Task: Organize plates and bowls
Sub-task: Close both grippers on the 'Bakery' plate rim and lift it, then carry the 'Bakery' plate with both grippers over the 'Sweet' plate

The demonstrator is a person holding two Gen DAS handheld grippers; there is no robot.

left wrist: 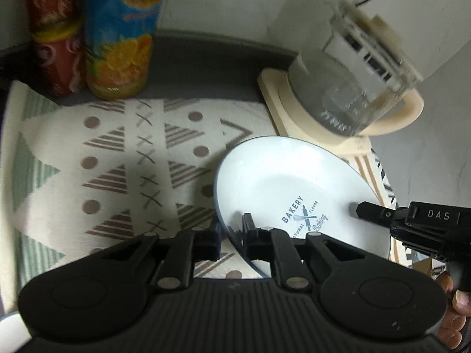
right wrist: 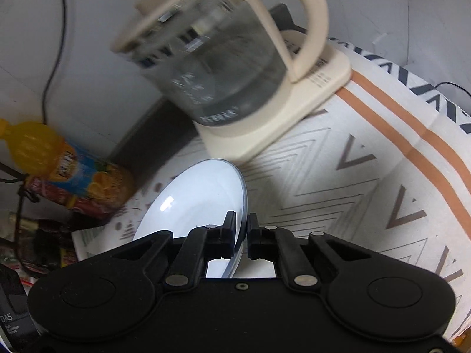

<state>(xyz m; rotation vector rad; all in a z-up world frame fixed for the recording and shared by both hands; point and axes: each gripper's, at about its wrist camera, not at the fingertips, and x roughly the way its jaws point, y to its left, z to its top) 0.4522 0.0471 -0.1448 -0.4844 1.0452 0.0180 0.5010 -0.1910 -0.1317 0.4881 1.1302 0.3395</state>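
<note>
A white plate (left wrist: 282, 176) with a thin blue rim and a "BAKERY" print is held tilted above the patterned cloth. My left gripper (left wrist: 231, 229) is shut on the plate's near rim. My right gripper (right wrist: 242, 229) is shut on the opposite rim of the same plate (right wrist: 200, 188); it also shows in the left wrist view (left wrist: 374, 210) at the plate's right edge. One finger of each gripper is above the plate and one below.
A glass kettle (left wrist: 347, 67) on a cream base (left wrist: 294, 111) stands just behind the plate. An orange juice bottle (left wrist: 123, 35) and a red bottle (left wrist: 56, 35) stand at the back left. A patterned cloth (left wrist: 117, 161) covers the table. A wall is close behind.
</note>
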